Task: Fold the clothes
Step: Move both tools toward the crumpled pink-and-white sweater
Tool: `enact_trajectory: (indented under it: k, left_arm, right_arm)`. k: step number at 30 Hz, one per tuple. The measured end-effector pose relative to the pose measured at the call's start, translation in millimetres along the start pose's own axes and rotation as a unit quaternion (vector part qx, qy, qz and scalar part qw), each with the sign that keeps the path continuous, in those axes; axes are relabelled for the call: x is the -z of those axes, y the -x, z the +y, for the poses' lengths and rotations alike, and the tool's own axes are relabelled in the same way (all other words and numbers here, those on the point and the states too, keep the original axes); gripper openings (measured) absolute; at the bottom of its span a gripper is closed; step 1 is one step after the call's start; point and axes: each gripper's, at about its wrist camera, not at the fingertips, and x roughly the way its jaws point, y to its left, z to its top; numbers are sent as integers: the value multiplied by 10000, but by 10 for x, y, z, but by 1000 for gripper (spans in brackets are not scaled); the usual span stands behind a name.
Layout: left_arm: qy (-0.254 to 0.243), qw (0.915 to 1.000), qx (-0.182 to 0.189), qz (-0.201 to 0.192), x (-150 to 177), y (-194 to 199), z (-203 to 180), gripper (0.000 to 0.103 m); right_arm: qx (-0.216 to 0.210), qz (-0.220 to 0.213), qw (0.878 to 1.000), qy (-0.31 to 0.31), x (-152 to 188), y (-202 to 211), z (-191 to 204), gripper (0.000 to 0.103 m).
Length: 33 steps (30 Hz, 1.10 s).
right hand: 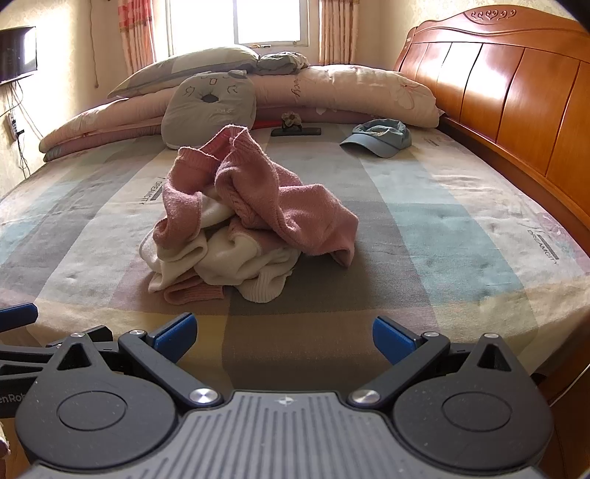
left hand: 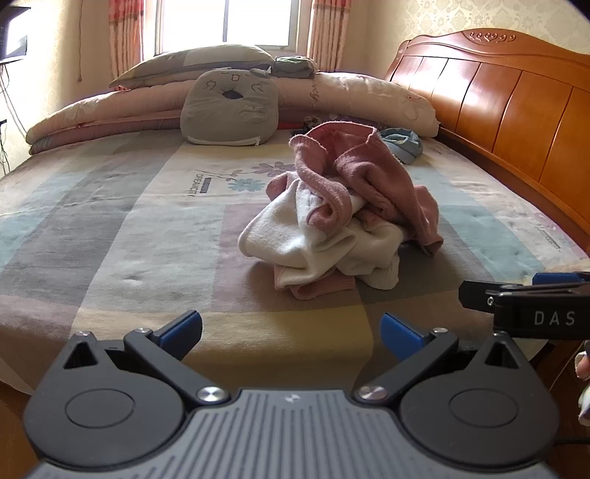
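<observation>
Nearest the foot of the bed, the left gripper is held level above the mattress edge. Its two blue-padded fingers stand wide apart with nothing between them. Just beside it, the right gripper is held the same way: fingers fully spread, empty, pointing up the bed. Neither tool touches any fabric. A fingertip of the person's hand shows at the right margin of the left wrist view.

Beyond the grippers lies the bedsheet, printed in pastel blocks with the word "DREAMCITY". On it, roughly mid-bed and well apart from both grippers, rests the pink and white knitted sweater, crumpled in a heap. The white portion sits low at the front; the pink portion is bunched on top, with a ribbed pink cuff lying flat at the near edge of the heap.

Further back, a blue cap lies on the sheet near the wooden headboard. A dark flat object lies behind the sweater; what it is cannot be determined. A grey cushion with a face pattern leans against a rolled quilt. A pillow tops the quilt, below the bright window with its pink curtains. A wall-mounted screen occupies the far left wall.
</observation>
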Motion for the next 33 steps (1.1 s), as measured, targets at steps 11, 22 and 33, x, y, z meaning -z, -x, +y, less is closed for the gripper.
enact_trajectory:
  k: [11, 22, 33]
  left_arm:
    - [97, 9999, 61, 84, -25, -45, 1, 102]
    - [66, 9999, 82, 133, -33, -114, 14, 102]
    - [60, 9997, 87, 224, -30, -225, -21, 102]
  right_arm:
    - [-31, 26, 10000, 65, -27, -33, -33, 103]
    - [-25, 50, 10000, 53, -32, -97, -58, 103]
    - [7, 120, 9999, 18, -27, -192, -99, 103]
